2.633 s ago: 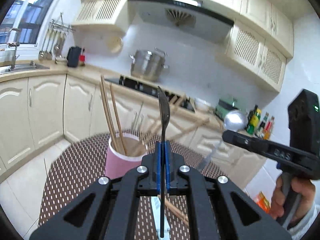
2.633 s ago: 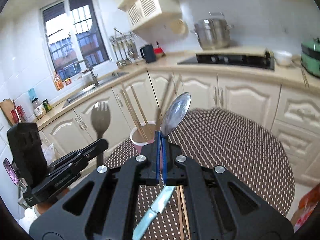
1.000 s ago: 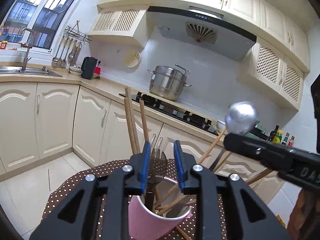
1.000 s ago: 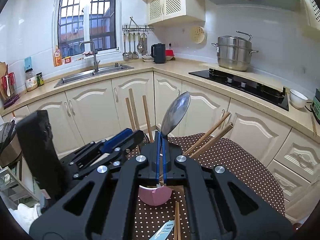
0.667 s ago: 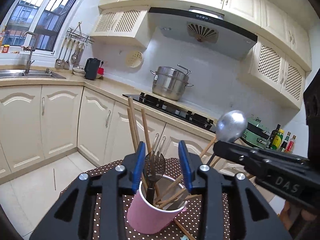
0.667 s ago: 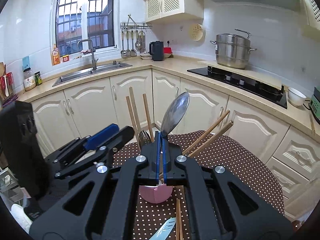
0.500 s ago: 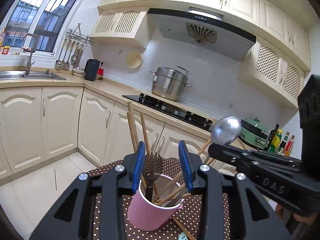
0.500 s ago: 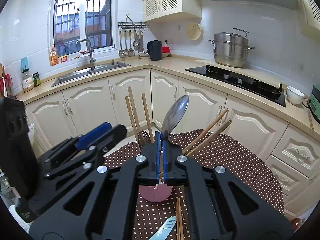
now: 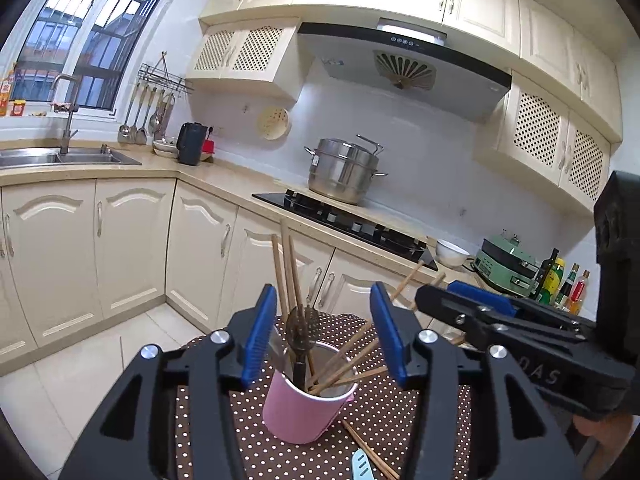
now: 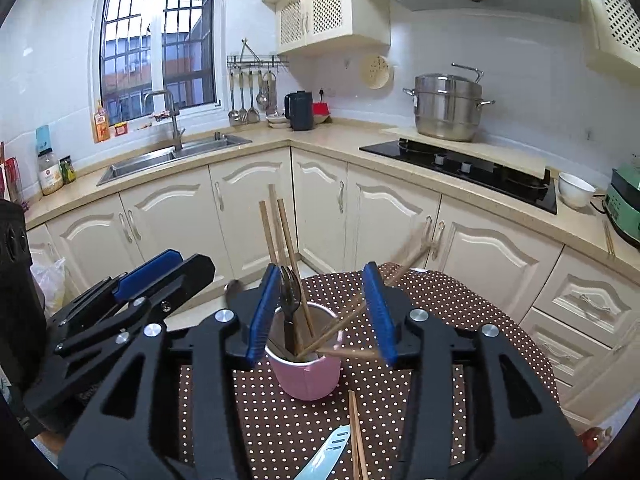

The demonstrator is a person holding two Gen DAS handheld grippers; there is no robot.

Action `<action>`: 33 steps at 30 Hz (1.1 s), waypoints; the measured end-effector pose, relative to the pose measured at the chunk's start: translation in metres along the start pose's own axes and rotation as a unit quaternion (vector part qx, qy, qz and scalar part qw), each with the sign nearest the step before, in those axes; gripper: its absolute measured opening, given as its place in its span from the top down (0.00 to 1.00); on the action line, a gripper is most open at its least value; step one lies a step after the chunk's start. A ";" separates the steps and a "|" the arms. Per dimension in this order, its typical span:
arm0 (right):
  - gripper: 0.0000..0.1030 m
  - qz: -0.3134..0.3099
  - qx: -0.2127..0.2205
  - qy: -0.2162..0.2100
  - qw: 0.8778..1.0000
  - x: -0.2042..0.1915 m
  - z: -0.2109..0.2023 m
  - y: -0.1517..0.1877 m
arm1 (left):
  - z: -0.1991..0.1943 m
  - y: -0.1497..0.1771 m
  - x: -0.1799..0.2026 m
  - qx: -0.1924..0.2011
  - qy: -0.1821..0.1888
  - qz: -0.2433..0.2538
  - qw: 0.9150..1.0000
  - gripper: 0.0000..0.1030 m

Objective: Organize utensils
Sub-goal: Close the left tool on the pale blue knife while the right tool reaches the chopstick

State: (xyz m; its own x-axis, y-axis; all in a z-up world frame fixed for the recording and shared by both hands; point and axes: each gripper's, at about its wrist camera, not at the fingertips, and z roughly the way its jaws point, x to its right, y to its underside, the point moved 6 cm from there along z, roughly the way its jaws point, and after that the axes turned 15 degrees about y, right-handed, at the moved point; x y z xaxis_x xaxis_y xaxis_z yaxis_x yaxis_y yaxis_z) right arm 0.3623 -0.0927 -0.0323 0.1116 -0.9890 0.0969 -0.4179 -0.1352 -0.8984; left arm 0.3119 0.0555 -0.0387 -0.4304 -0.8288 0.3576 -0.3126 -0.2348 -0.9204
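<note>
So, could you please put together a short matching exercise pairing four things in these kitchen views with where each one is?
Things:
1. fork
2. steel pot
3. light blue knife
4. white bowl

Places:
A. lying on the dotted tablecloth, beside loose chopsticks
B. on the counter to the right of the stove
C. standing in the pink cup
D. on the counter behind the stove

Pairs: 1-C, 2-D, 3-A, 4-B
</note>
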 end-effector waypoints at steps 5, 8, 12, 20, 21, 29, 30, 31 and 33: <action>0.57 -0.002 0.010 0.003 1.000 0.004 -0.017 -0.001 | -0.010 -0.001 0.014 -0.007 0.000 0.008 1.000 0.51; 0.56 -0.003 0.011 0.006 1.000 0.012 -0.028 0.003 | -0.013 0.005 0.023 -0.029 0.004 0.010 1.000 0.47; 0.54 -0.001 0.006 0.015 1.000 0.027 -0.040 0.013 | -0.010 0.020 0.035 -0.074 0.007 0.013 0.997 0.47; 0.52 -0.002 -0.029 0.031 0.999 0.055 -0.051 0.056 | 0.018 0.083 0.052 -0.227 0.001 0.009 0.974 0.47; 0.52 -0.001 -0.037 0.031 0.999 0.058 -0.050 0.062 | 0.020 0.090 0.052 -0.240 -0.004 0.008 0.971 0.47; 0.49 0.003 -0.121 0.035 0.992 0.083 -0.028 0.125 | 0.047 0.163 0.039 -0.376 -0.029 -0.034 0.926 0.47; 0.49 0.007 -0.133 0.035 0.991 0.087 -0.024 0.134 | 0.050 0.170 0.038 -0.388 -0.031 -0.034 0.921 0.47; 0.49 0.010 -0.141 0.034 0.989 0.090 -0.021 0.140 | 0.053 0.177 0.038 -0.398 -0.033 -0.033 0.916 0.47; 0.49 0.017 -0.162 0.031 0.986 0.096 -0.014 0.154 | 0.060 0.190 0.038 -0.417 -0.042 -0.029 0.907 0.47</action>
State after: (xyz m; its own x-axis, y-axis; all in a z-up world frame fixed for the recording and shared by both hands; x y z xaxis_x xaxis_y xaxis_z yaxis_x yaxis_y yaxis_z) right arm 0.2965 -0.2090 -0.1552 0.0414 -0.9937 0.1046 -0.6872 -0.1043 -0.7189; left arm 0.2865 -0.0511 -0.2096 -0.3369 -0.8714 0.3566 -0.8805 0.1575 -0.4471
